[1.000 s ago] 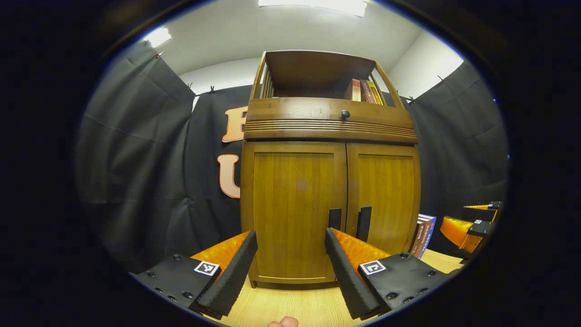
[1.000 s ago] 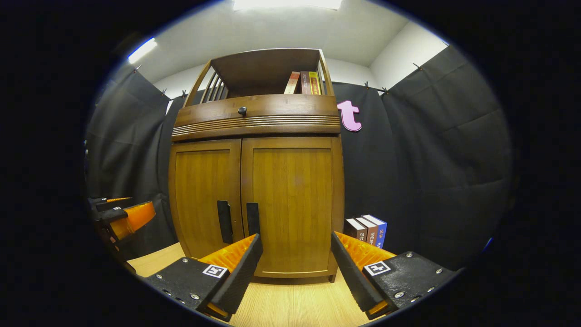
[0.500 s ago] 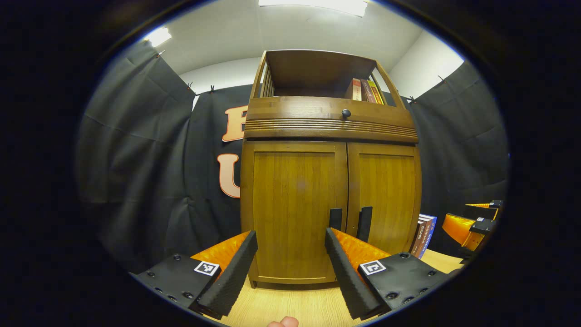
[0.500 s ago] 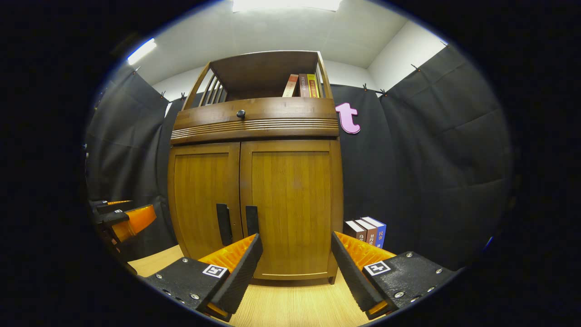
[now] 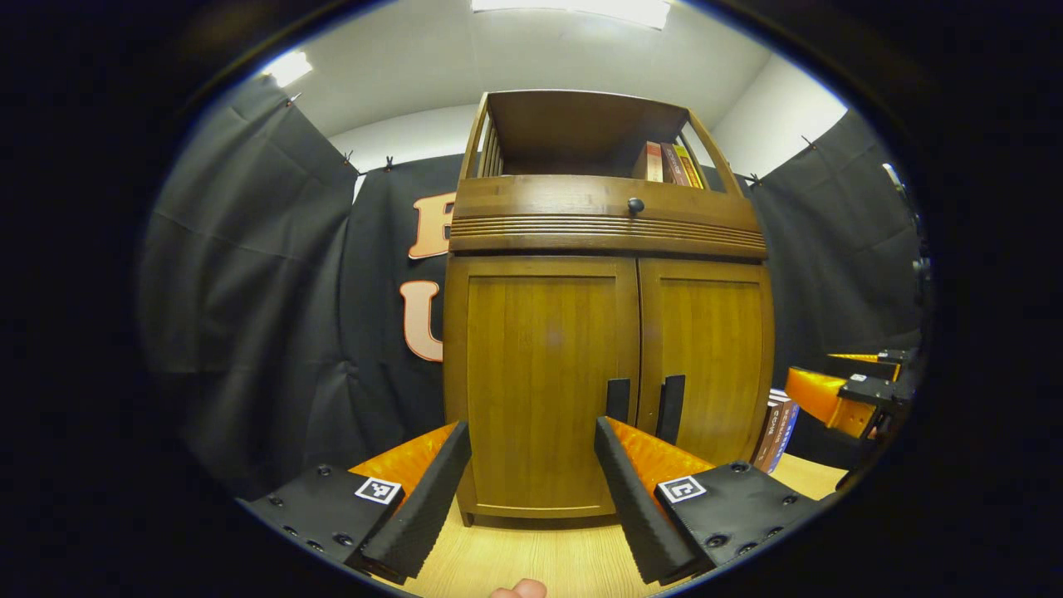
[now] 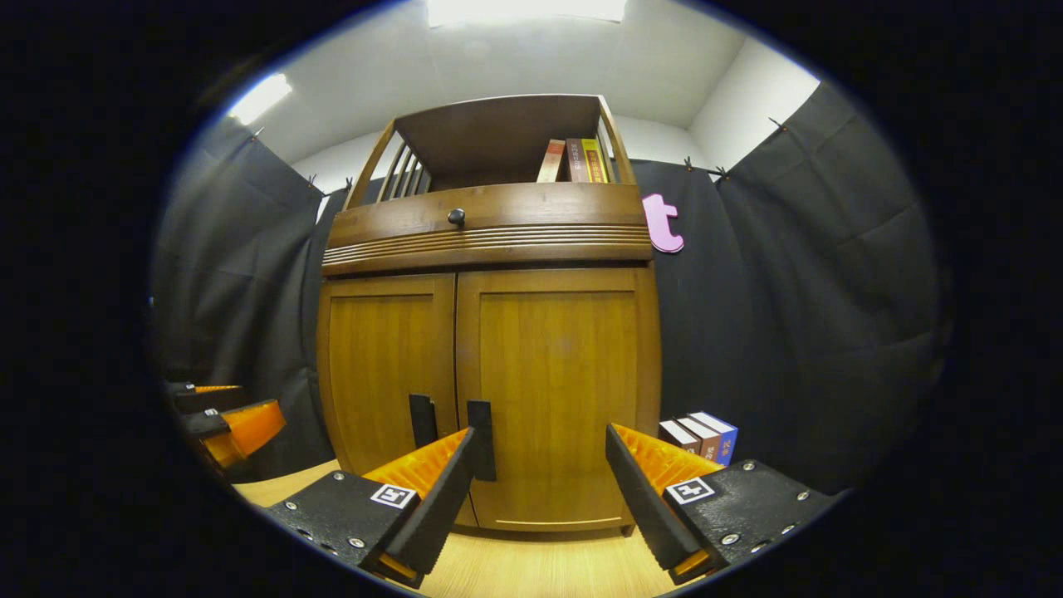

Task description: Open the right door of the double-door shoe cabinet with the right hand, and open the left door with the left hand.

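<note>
The wooden shoe cabinet [image 5: 606,232] stands upright on the table with both doors closed. In the left gripper view, the left door [image 5: 540,382] and right door [image 5: 714,349] meet at two dark vertical handles [image 5: 617,399] [image 5: 671,407]. My left gripper [image 5: 531,432] is open, a short way in front of the left door and touching nothing. In the right gripper view, my right gripper [image 6: 541,436] is open before the right door [image 6: 565,382], its left finger overlapping the right handle [image 6: 482,436] in the image. The left handle [image 6: 422,419] is beside it.
Three books [image 6: 702,436] stand on the table right of the cabinet. More books [image 6: 577,159] sit on its open top shelf above a drawer knob [image 6: 456,217]. The light wooden table [image 6: 540,573] runs under both grippers. The other gripper [image 5: 810,367] [image 6: 262,397] shows at each view's edge.
My right gripper has moved closer to the cabinet and a little higher, so the doors look larger in its view. The left gripper has barely moved. Both doors stay closed.
</note>
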